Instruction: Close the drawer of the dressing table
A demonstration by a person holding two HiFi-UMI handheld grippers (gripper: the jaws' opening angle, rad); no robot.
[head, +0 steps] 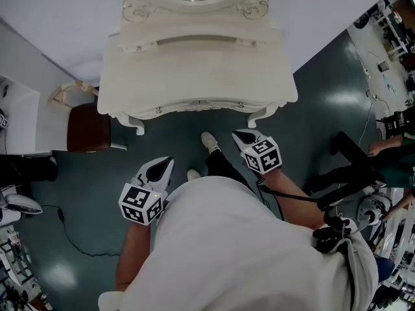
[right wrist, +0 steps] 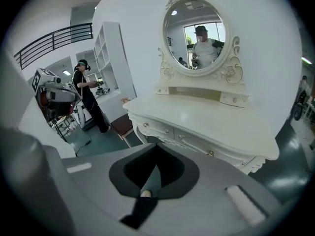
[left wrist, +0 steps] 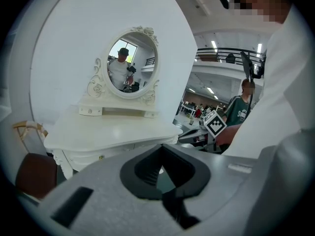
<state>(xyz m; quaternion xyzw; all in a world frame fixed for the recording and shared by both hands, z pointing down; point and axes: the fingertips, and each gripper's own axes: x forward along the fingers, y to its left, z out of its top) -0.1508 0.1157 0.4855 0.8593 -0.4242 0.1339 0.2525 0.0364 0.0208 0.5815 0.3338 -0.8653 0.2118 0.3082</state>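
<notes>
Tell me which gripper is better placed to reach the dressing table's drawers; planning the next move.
Probably the right gripper: in the head view its tip sits closer to the dressing table front than the left gripper.

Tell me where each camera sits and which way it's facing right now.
Head view: on the person's head, facing steeply down at the dressing table; shows left gripper, right gripper, forearms, shoes.
Left gripper view: on the left gripper, along its shut jaws toward table and mirror; white top at right.
Right gripper view: on the right gripper, along its shut jaws toward the drawer fronts.
Shared: both gripper views show the mirror reflecting the person.
</notes>
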